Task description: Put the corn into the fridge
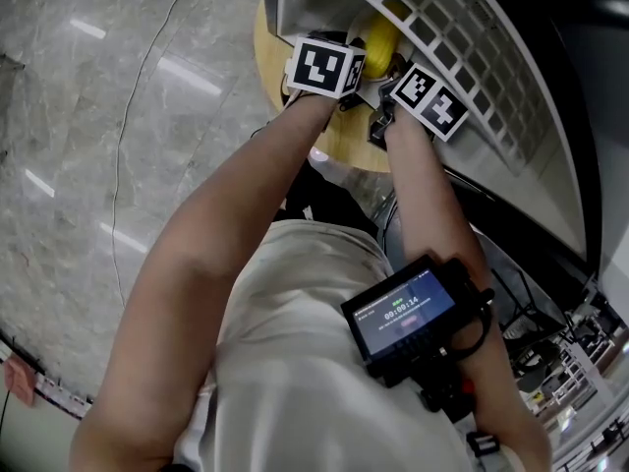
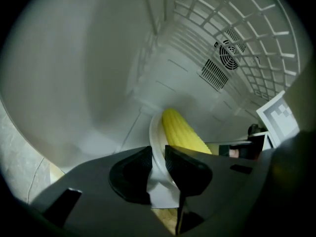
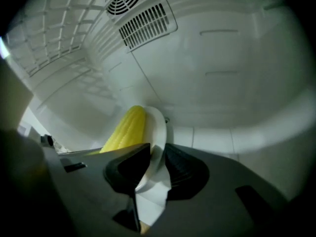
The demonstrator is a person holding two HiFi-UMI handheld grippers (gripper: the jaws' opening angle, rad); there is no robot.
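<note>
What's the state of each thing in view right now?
corn: lying on the plate, inside the fridge
plate: clamped at its rim by both grippers
left gripper: shut on the plate rim
right gripper: shut on the plate rim
fridge: open
screen: lit

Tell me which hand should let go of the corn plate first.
Left, narrowly. Both left gripper and right gripper clamp the plate, corn aboard, inside the fridge. The right one sits beside the wire rack, so likely has less room to withdraw.
</note>
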